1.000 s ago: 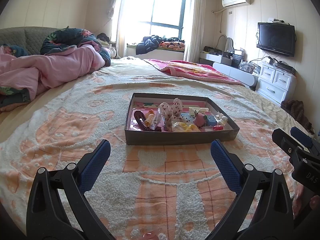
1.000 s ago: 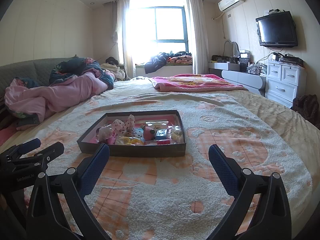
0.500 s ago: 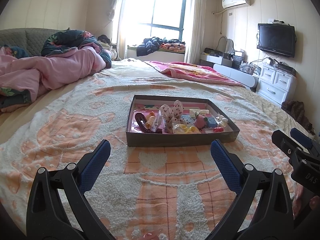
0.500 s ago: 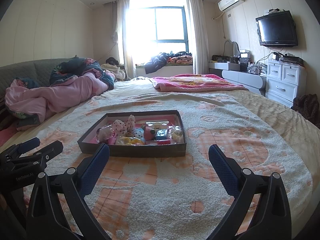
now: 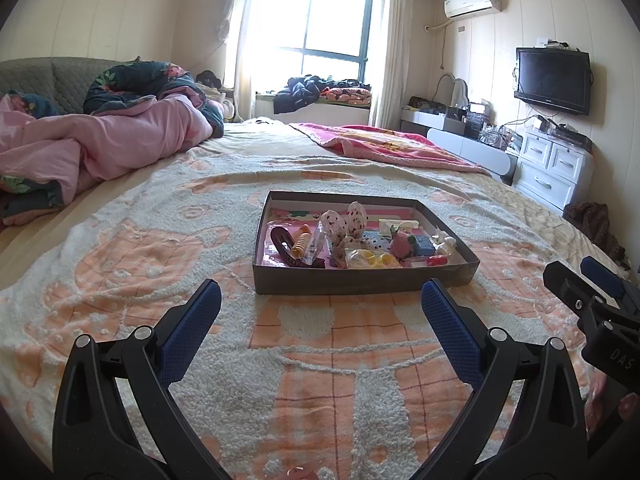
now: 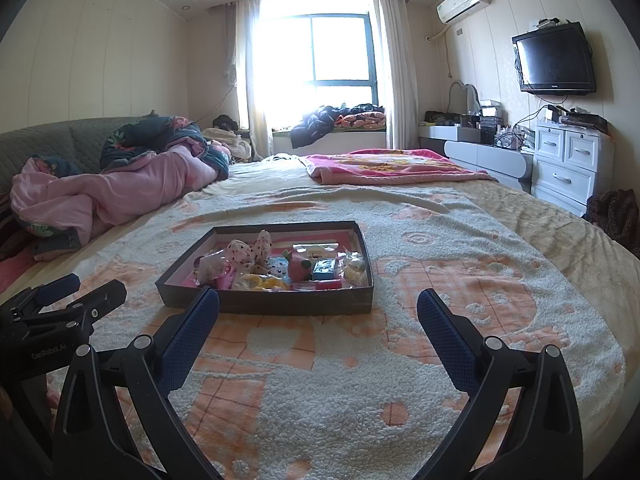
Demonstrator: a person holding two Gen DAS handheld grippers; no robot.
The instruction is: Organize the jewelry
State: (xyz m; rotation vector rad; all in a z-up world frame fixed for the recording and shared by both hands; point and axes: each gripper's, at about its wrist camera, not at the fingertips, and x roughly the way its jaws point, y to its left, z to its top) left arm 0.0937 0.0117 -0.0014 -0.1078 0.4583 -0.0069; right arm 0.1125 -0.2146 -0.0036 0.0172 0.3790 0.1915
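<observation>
While hovering low over the peach-and-white tufted bedspread (image 5: 320, 380), spread wide apart and gripping nothing: left tool (image 5: 320, 312), right tool (image 6: 318, 314), blue pads (image 5: 192, 336) facing inward. Just ahead, resting on the bed: shallow dark cardboard tray (image 5: 360, 280), crowded with a dark hair claw (image 5: 286, 246), spotted bows (image 5: 344, 220), yellow rings (image 5: 370, 258) and a blue box (image 6: 324, 268).

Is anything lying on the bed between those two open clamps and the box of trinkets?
Nothing visible does. Only bare bedspread lies between the left gripper, the right gripper and the box. Its near wall stands before the trinkets, so they must reach over it.
</observation>
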